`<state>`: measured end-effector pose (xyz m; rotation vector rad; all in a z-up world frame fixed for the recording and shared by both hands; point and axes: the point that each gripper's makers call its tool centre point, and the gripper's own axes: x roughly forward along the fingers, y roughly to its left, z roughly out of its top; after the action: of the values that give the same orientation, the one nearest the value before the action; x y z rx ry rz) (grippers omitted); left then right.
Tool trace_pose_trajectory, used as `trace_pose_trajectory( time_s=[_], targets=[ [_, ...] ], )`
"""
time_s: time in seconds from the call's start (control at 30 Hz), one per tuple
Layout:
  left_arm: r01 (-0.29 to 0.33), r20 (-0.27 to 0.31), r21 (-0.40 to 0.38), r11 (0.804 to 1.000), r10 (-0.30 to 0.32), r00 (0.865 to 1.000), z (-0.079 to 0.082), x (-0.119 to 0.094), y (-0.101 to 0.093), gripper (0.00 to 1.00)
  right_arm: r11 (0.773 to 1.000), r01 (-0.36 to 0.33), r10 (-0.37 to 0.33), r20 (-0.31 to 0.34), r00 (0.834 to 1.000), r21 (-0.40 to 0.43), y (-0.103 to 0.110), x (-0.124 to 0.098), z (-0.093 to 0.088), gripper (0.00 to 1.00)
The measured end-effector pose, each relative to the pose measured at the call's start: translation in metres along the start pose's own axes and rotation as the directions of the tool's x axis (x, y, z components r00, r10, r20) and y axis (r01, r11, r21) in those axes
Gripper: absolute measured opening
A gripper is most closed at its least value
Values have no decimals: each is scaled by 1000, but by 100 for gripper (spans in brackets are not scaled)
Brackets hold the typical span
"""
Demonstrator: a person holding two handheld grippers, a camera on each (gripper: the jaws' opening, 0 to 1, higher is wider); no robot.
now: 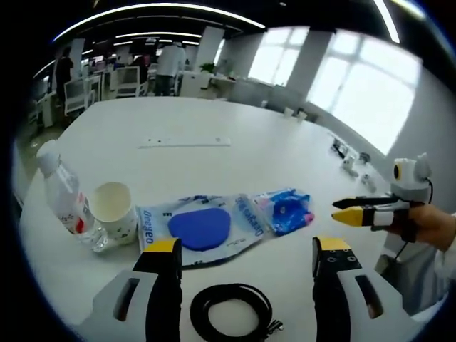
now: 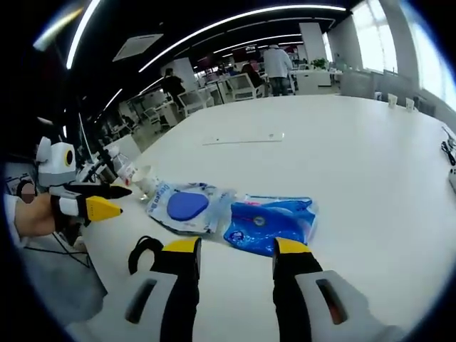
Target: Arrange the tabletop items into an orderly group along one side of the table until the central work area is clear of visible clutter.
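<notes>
A broad white table (image 1: 235, 121) carries a clear plastic bottle (image 1: 63, 194), a paper cup (image 1: 114, 208), a packet holding a blue pad (image 1: 201, 228), a smaller blue packet (image 1: 287, 211) beside it, a coiled black cable (image 1: 231, 312) near the edge, and a flush white strip (image 1: 185, 142) farther back.

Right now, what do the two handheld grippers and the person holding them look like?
Both are alike. The left gripper has pale grey bodies with slotted openings, black jaws and yellow tips. The right gripper is built the same. Seen from across, each tapers to a yellow and black point with a white band, a black cable trails from the right gripper, and a black strap crosses the hand holding it.
</notes>
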<state>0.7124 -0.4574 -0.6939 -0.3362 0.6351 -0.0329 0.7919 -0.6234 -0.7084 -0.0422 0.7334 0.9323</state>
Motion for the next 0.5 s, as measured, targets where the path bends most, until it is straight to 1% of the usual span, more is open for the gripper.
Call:
trace_pose_trajectory(
  time_s=[0.2,0.33,0.43,0.5],
  targets=[
    [3,1,0,1000,-3,1000,-1,-3,0,71,1000,-3,3,-1,1000,-5,3,3,1,37],
    [5,-6,11,1000,-5,1000,-5,-7,1,70,1000,-7,7,1,1000,-3,8,5,-1,37],
    [1,-14,8,1000,-1,1000,-11,-12,8,70,1000,-18,18,1,1000,4,14,11,-5,37],
    [-8,-19,5,1000,8,1000,-13,-14,15,69,1000,-28,28,-12,1000,2,23,13,-10,37]
  ],
)
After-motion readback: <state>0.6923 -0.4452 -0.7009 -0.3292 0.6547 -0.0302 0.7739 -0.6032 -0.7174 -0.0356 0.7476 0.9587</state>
